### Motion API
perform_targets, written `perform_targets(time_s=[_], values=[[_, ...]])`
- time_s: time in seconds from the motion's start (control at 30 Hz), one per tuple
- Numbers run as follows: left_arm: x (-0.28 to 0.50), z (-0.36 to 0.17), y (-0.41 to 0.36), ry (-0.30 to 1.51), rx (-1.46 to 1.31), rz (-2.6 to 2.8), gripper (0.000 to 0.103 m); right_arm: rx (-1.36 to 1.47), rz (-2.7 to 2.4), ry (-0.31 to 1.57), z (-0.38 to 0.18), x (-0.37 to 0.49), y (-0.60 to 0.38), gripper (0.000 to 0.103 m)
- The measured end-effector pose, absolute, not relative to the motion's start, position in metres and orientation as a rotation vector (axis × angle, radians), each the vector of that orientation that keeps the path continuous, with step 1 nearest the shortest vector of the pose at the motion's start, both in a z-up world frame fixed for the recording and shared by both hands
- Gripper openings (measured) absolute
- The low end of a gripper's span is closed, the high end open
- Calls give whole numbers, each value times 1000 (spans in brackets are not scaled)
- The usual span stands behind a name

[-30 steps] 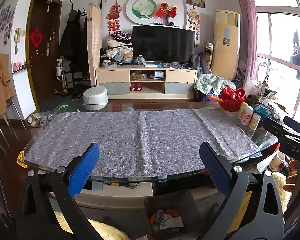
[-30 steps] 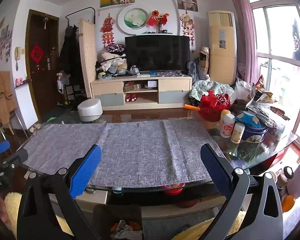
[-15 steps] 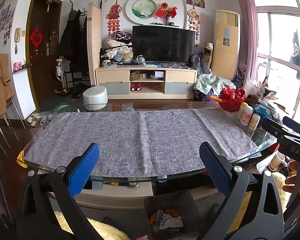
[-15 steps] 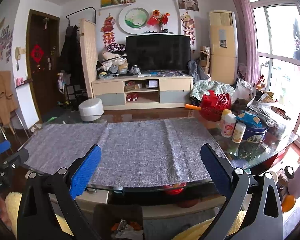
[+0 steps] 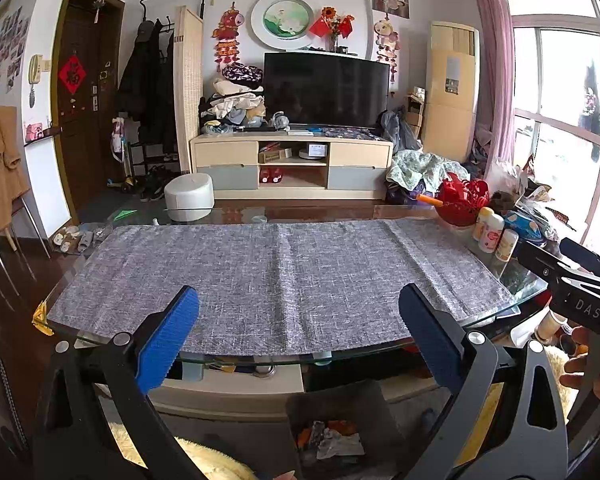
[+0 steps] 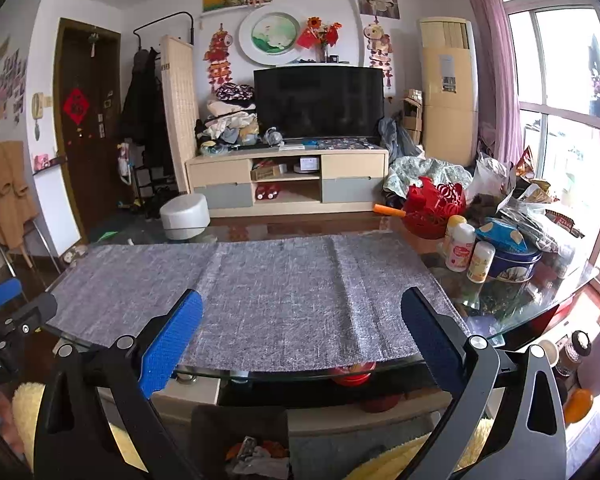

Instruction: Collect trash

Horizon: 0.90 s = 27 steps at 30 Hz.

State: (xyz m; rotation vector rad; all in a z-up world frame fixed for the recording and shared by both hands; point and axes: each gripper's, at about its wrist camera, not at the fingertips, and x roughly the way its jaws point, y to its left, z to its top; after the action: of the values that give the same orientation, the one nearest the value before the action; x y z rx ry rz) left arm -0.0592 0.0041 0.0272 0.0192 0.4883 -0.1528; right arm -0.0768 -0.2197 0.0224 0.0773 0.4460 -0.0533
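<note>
A glass table [image 5: 512, 280] stands in a living room, and a grey cloth [image 5: 276, 276] covers most of its top. The cloth lies flat and bare, reaching the table's near edge. At the right end of the table, past the cloth, stand a red basket [image 6: 434, 210], three small white bottles [image 6: 460, 248], a blue tin [image 6: 510, 258] and a pile of bags [image 6: 532, 204]. These crowd that end right up to the far right corner. Behind the table are a TV [image 5: 326, 90] on a low cabinet [image 5: 292, 164] and a white round stool [image 5: 189, 192] on the floor.

The trash [image 5: 332, 438] is in a dark bin [image 5: 340, 400] on the floor, just in front of the table's near edge and lower than the glass top. It looks like crumpled paper, white and grey with some orange bits. In the right wrist view the same bin [image 6: 240, 420] shows at the bottom.

The left gripper [image 5: 298, 340] hangs over the bin, in front of the near edge. Its blue pads [image 5: 168, 344] are far apart and hold nothing. The right gripper [image 6: 300, 340] is wide apart too, with nothing between its pads [image 6: 170, 344], and touches nothing. A hand [image 5: 592, 368] holds its handle at the right side.
</note>
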Motion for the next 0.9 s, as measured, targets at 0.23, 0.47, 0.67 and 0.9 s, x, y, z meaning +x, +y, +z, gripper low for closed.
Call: perform_targets(time_s=[0.23,0.47,0.67,0.9], values=[[-60,28,5,489,13,-154,95,78,-57,445,22,-77,-220,100],[-61,31,4,485,11,-153,95,80,-57,449,21,-77,-220,100],[-60,30,5,488,12,-153,95,83,-56,460,20,-77,-219,100],[-59,30,6,495,13,-146,95,85,-58,456,20,-78,-219,100]])
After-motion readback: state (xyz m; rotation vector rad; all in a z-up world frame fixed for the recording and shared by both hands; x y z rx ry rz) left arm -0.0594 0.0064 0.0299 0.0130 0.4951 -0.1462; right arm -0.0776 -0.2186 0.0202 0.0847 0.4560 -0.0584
